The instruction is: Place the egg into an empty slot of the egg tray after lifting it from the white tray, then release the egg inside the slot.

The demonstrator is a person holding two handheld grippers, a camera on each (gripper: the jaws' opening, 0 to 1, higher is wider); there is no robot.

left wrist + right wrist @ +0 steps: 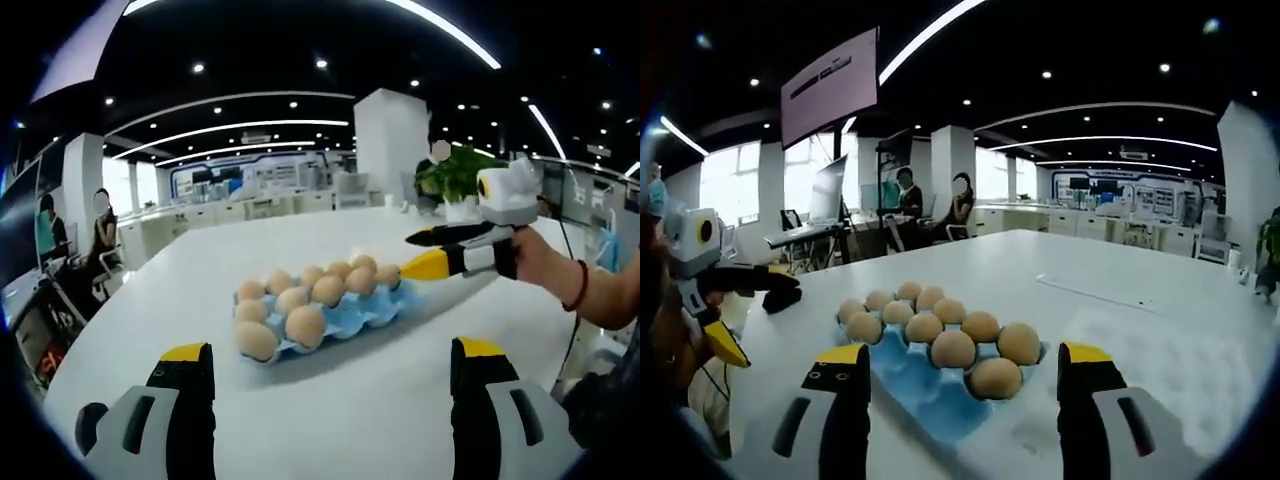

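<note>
Brown eggs (953,348) sit in the blue egg tray (372,313) on the white table (400,400); light, brittle, slippery, so grip gently across the middle. Left gripper (333,362) and right gripper (962,370) gape wide, empty.

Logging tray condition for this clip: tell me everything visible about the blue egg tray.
The egg tray is light blue and looks like moulded pulp or plastic, with cupped slots in rows. It lies flat on the white table, between the two grippers. Brown eggs fill most slots; a few near slots in the right gripper view look empty. In the left gripper view, the right gripper is open around an egg at its far end.
</note>
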